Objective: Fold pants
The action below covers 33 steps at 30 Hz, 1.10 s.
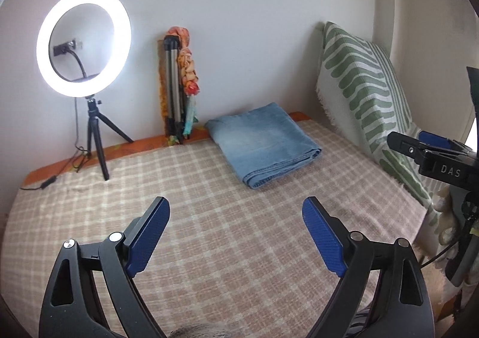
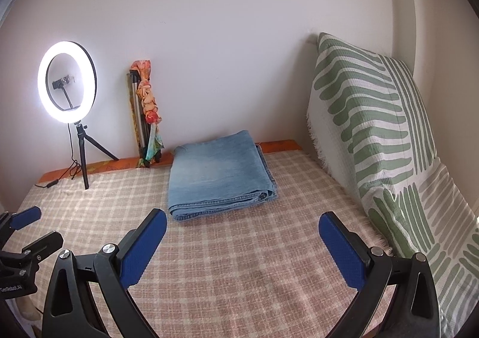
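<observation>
Faded blue denim pants (image 2: 220,171) are lying on a pink-and-cream checked blanket (image 2: 239,263); a green-striped white cushion (image 2: 374,128) is showing at right, a white ring light (image 1: 83,46) glowing upper left.

My right tool (image 1: 425,146) is showing only partly at the left wrist view's right edge. The bed (image 2: 239,263) is running off the near edge, and the pants' (image 2: 220,174) inner layers are staying hidden.

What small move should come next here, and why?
Probably none on the cloth: draw both grippers back. The jeans already lie folded in a neat stack on the checked blanket, and the left gripper and right gripper are open, holding nothing.
</observation>
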Available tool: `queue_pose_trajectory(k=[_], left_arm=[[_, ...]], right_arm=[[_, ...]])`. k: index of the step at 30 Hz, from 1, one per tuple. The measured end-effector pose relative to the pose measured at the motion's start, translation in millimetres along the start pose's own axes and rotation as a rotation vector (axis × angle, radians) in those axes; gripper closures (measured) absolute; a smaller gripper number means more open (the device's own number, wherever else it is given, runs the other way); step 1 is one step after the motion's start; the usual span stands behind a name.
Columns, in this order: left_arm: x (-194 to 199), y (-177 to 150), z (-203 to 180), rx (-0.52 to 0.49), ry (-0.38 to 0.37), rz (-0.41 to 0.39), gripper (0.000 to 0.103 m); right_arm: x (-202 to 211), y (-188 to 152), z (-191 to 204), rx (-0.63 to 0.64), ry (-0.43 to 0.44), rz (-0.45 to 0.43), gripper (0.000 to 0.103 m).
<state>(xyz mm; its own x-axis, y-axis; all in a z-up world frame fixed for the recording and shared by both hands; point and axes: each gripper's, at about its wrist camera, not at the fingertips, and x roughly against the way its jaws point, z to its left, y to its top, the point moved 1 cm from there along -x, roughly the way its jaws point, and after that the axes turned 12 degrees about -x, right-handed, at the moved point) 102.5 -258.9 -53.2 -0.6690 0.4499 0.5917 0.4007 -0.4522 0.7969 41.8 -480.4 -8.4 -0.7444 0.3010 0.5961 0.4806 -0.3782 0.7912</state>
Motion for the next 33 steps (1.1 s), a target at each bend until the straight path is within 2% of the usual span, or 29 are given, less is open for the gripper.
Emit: queue_pose_trajectory(k=[3, 9, 33], left_arm=[[4, 1, -1, -0.012, 0.022, 0.002, 0.012], [7, 0, 1, 0.006, -0.004, 0.006, 0.012], [20, 1, 10, 0.032, -0.010, -0.012, 0.012]], right_arm=[[3, 0, 2, 0.002, -0.005, -0.008, 0.000], [10, 0, 5, 0.004, -0.010, -0.020, 0.000], [21, 0, 16, 0.018, -0.002, -0.041, 0.000]])
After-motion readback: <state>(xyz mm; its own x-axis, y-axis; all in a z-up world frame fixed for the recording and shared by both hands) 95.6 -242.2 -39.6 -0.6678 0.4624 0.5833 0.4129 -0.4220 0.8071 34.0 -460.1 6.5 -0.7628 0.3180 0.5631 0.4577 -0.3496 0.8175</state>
